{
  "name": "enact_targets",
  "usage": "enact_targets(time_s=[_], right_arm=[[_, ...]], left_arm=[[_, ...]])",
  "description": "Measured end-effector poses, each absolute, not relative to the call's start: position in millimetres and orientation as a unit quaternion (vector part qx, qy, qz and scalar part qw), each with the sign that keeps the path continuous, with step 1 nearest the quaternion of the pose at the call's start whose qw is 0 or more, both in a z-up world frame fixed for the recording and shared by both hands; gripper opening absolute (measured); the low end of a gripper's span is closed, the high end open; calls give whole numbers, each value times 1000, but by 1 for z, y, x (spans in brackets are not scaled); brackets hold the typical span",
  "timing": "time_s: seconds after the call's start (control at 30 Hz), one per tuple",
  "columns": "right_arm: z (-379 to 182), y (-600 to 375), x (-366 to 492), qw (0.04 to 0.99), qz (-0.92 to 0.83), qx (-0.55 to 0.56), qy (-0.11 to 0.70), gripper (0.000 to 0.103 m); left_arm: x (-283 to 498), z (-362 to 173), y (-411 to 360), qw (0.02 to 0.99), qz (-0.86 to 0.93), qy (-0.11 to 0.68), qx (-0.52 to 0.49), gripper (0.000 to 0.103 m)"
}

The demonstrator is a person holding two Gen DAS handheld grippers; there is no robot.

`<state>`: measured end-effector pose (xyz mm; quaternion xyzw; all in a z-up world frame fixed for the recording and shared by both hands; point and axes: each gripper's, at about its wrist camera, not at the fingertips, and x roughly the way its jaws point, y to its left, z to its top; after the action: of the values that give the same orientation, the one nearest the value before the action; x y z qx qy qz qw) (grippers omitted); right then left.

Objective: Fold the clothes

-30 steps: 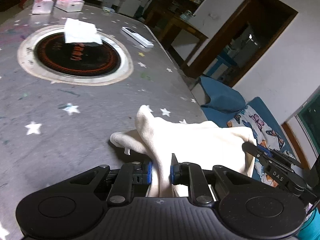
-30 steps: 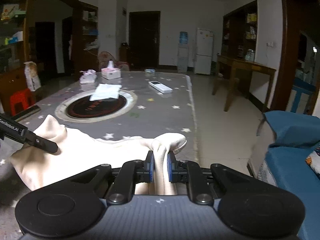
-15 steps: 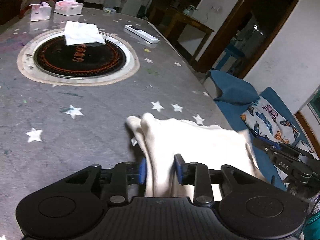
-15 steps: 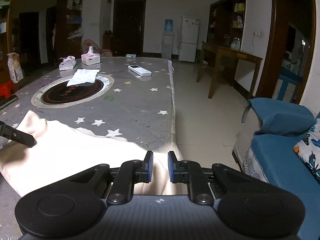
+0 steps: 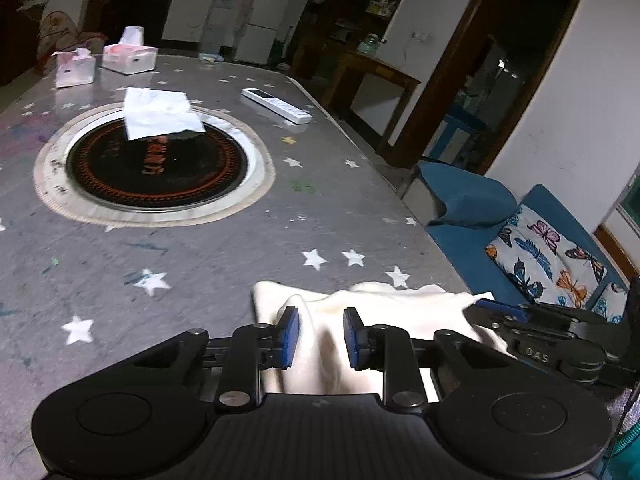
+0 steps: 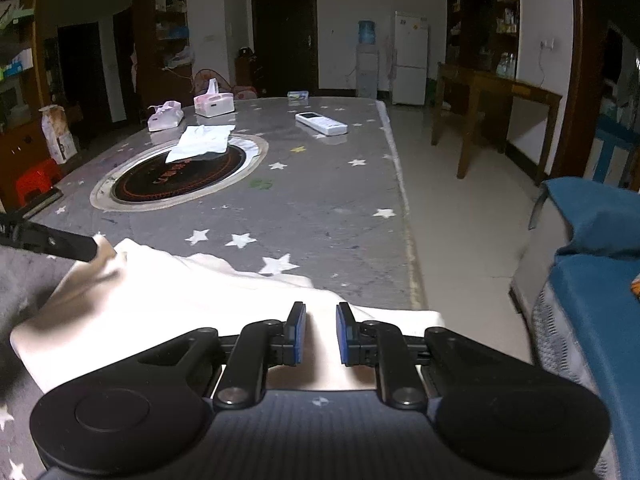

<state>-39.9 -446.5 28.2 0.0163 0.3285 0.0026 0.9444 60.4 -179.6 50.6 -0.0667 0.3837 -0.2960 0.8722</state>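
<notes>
While both tongs stand parted, a cream garment (image 5: 384, 312) lies at the near edge of the grey, star-printed tabletop (image 5: 208, 256).

Left tongs (image 5: 320, 338) are spread with a raised fold of the cloth between the blue pads, which do not visibly pinch it; right tongs (image 6: 320, 334) show a narrower gap over flat cloth and grip nothing that can be seen; in the right wrist view the garment spreads across the tabletop's near corner, its right end at the edge; farther off lie a white tissue (image 6: 204, 143) on a round black inset (image 6: 180, 174), a white remote (image 6: 321, 123), and two tissue boxes (image 6: 214, 103); a blue sofa (image 6: 600, 280) stands to the right.
</notes>
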Motion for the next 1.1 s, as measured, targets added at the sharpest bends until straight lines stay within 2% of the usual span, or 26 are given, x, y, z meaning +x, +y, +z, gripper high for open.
enact_targets(time_s=[0.2,0.53,1.1], right_arm=[[19,-452,-26,938,2,33,344,15],[31,-442,-30,946,15,26,323,15],[28,-432,-25,945,26,15,327,16]], left_arm=[[67,49,-186,881,-287,375,-45,26],[58,57,-205,867,-345,358,-35,26],[72,26,-222,853,-342,390,-60,25]])
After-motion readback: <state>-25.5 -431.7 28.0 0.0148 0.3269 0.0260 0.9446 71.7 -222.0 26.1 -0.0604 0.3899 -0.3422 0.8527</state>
